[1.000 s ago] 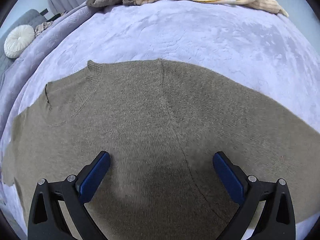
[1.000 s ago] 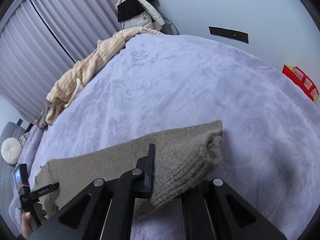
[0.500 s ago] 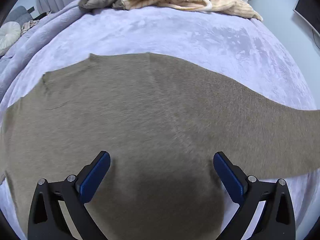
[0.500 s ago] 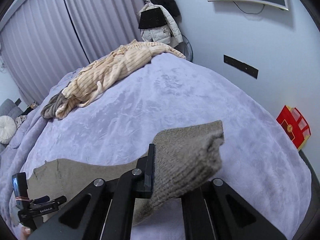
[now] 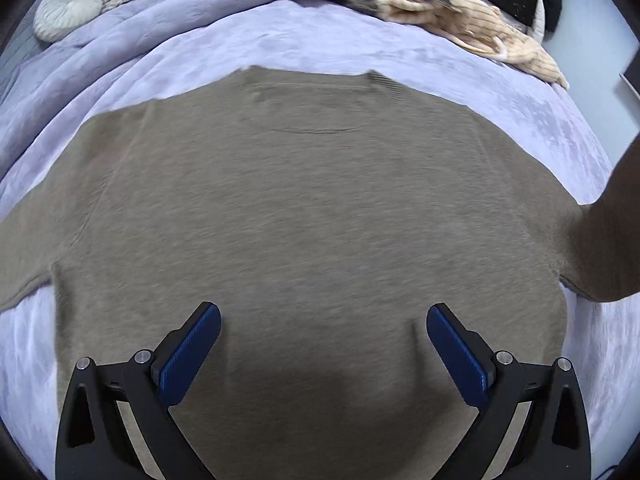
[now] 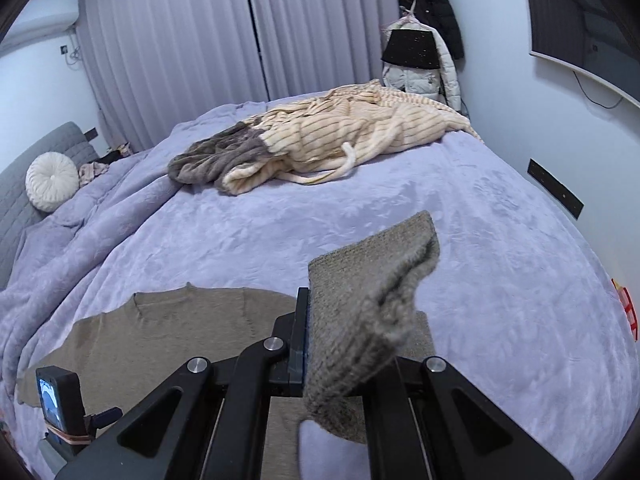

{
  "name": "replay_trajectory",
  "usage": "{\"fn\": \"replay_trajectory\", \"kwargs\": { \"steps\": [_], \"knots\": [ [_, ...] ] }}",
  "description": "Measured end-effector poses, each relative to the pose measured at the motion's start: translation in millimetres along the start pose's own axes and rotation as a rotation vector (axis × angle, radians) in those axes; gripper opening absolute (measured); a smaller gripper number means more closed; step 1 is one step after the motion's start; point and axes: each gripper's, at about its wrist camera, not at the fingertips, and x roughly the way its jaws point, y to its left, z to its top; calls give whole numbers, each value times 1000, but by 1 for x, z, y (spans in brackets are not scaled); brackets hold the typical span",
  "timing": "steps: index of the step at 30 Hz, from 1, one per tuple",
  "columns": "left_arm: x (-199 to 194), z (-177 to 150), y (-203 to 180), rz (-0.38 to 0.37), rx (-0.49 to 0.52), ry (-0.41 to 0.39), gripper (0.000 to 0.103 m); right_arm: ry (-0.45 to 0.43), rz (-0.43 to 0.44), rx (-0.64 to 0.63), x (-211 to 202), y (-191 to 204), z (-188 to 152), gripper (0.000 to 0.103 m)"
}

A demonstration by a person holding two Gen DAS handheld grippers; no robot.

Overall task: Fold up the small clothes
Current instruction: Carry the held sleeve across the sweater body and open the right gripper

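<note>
A brown knit sweater (image 5: 312,200) lies flat on the lilac bed cover, collar at the far side. My left gripper (image 5: 323,340) hovers open over its lower body, holding nothing. My right gripper (image 6: 344,320) is shut on the sweater's right sleeve cuff (image 6: 372,296) and holds it lifted above the bed. The lifted sleeve shows at the right edge of the left wrist view (image 5: 612,232). The sweater body also shows in the right wrist view (image 6: 160,340), with the left gripper's camera unit (image 6: 60,400) at the lower left.
A cream striped garment (image 6: 352,132) and a grey one (image 6: 216,156) are piled at the bed's far side. A round white cushion (image 6: 52,180) sits at the left. Coats (image 6: 420,40) hang by the curtains. The bed cover (image 6: 500,240) lies bare on the right.
My right gripper has lifted the sleeve cuff higher and swung it inward over the bed. My left gripper has moved toward the middle of the sweater's body, still open.
</note>
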Motion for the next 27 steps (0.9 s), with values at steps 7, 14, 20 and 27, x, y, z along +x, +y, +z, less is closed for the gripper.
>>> {"fn": "replay_trajectory", "kwargs": {
  "steps": [7, 14, 20, 27],
  "knots": [
    [-18, -18, 64, -20, -95, -23, 103, 62, 38, -111, 37, 107, -23, 5],
    [-29, -39, 110, -39, -180, -40, 103, 155, 70, -223, 74, 197, -68, 5],
    [-36, -54, 141, -55, -248, -54, 103, 196, 120, -295, 80, 253, -89, 5],
    [-42, -62, 165, -48, -300, -77, 103, 227, 155, -350, 84, 291, -104, 5]
  ]
}}
